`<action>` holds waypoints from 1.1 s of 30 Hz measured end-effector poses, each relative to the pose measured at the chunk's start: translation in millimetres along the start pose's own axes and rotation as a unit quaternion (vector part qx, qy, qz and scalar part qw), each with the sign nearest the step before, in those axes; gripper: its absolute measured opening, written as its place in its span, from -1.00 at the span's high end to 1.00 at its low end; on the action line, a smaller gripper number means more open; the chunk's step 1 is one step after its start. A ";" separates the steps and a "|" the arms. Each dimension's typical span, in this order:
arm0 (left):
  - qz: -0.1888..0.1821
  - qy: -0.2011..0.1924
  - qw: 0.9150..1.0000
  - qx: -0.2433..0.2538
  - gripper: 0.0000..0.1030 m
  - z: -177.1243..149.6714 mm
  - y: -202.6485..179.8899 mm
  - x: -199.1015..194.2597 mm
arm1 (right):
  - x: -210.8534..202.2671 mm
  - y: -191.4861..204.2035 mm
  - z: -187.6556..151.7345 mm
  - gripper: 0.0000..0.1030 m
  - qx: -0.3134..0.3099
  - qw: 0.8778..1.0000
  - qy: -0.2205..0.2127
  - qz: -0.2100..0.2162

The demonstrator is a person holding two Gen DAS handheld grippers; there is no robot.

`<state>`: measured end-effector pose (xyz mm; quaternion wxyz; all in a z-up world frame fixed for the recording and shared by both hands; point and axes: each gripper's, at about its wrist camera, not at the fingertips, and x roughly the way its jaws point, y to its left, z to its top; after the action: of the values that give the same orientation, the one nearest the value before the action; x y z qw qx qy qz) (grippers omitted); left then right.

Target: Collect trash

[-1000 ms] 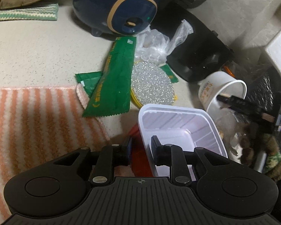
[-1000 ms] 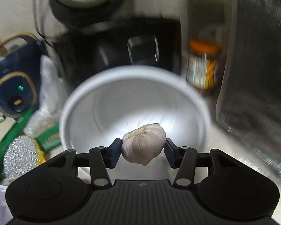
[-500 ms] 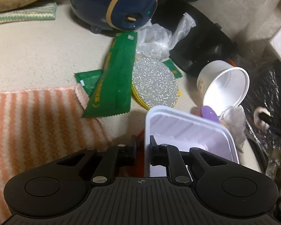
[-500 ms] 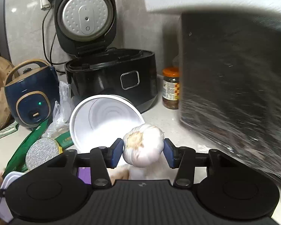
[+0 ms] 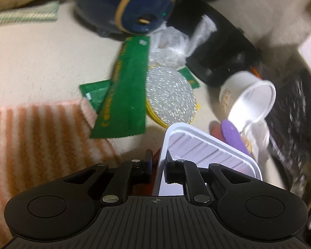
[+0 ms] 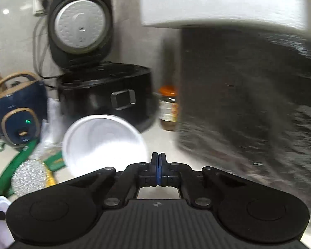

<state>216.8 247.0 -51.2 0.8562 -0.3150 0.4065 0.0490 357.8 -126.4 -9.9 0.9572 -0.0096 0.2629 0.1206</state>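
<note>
My left gripper [image 5: 158,158] has its jaws closing on the near wall of a white plastic tray [image 5: 207,151], and the pads press on it. Beyond it a white paper cup [image 5: 248,101] lies on its side, also seen in the right wrist view as the cup [image 6: 103,143]. A long green wrapper [image 5: 126,95], a silver round pad [image 5: 170,97] and a crumpled clear bag [image 5: 170,45] lie on the counter. The jaws of my right gripper [image 6: 159,161] are closing and its pads meet with nothing between them. No garlic is in view.
A black rice cooker [image 6: 105,95] with its lid up, a blue appliance [image 6: 18,114] and a jar [image 6: 169,108] stand at the back. A big black bag [image 6: 248,103] under a white foam box [image 6: 217,0] fills the right. An orange striped towel [image 5: 31,137] covers the counter's left.
The garlic bulb has left my right gripper, whose jaws have closed empty as it drew back from the cup. My left jaws closed onto the tray's wall and the tray tilted.
</note>
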 end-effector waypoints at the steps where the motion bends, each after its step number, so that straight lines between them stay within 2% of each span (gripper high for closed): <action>1: 0.000 -0.002 1.000 -0.008 0.74 0.8 2.7 -0.2 | -1.2 -5.5 -0.7 1.00 0.005 1.000 0.006 -0.004; 4: 0.003 -0.013 1.000 -0.009 0.74 1.0 5.4 -3.8 | -8.4 -13.1 -8.6 1.00 0.003 1.000 0.019 -0.006; 11: 0.014 -0.015 1.000 -0.002 0.74 5.8 12.1 -8.3 | -26.6 -14.8 -38.6 0.99 0.017 0.998 0.047 0.024; 16: 0.009 -0.016 1.000 0.002 0.74 7.2 6.7 -9.0 | -25.1 -12.9 -56.7 0.99 0.025 0.997 0.071 0.028; 23: 0.006 -0.038 0.999 0.008 0.74 5.6 -0.1 -15.9 | -29.5 -10.1 -57.7 0.98 0.026 0.997 0.067 0.024; 27: 0.010 -0.052 0.999 0.003 0.74 6.4 3.4 -26.1 | -30.1 3.7 -54.0 0.95 0.013 0.997 0.068 0.042; 29: 0.016 -0.056 0.998 0.001 0.74 5.1 6.0 -29.6 | -27.5 21.1 -54.7 0.74 -0.007 0.996 0.071 0.061; 31: 0.025 -0.052 0.998 0.004 0.74 3.4 8.2 -31.6 | -24.7 41.2 -56.4 0.06 -0.033 0.995 0.068 0.072; 33: 0.029 -0.049 0.998 0.006 0.73 0.4 10.8 -32.8 | -21.8 62.6 -59.1 -0.15 -0.054 0.993 0.059 0.081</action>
<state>191.6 261.5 -32.5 0.8752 -0.2955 0.3732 0.0865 295.3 -75.3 -47.0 0.9252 -0.0474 0.3120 0.2108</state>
